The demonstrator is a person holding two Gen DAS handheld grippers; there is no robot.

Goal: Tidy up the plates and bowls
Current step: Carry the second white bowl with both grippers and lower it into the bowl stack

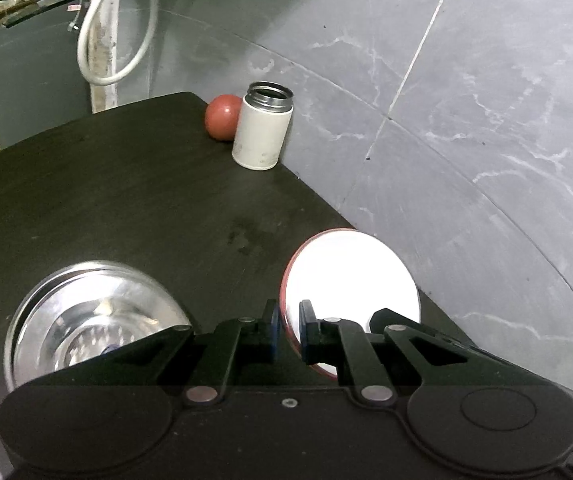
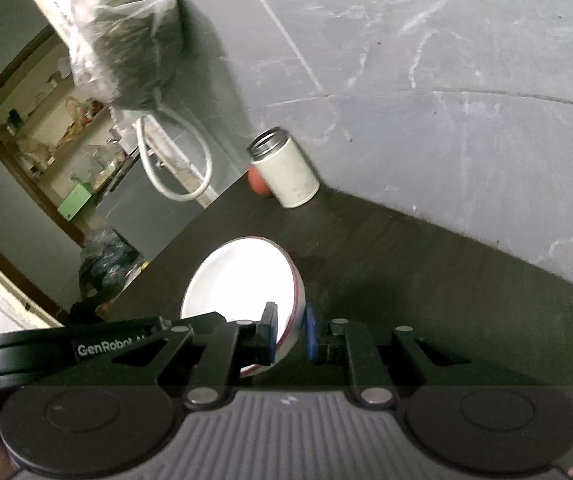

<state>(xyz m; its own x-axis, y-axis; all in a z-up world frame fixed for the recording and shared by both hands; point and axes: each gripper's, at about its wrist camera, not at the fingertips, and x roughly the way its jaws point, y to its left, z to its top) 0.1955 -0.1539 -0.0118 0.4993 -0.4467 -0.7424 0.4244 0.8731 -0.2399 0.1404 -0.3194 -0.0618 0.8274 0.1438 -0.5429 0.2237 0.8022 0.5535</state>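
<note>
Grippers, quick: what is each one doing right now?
Left hand-held gripper: shut on the white bowl's red rim.
Right hand-held gripper: shut on that bowl's opposite rim.

A dark wood-grain table (image 1: 126, 184) stands against a grey marble-veined wall (image 1: 466, 100) with thin pale seams. At the far left a white cable (image 1: 98, 40) hangs in a loop. A brown-framed doorway (image 2: 14, 128) opens onto cluttered, lit shelves (image 2: 58, 128).
</note>
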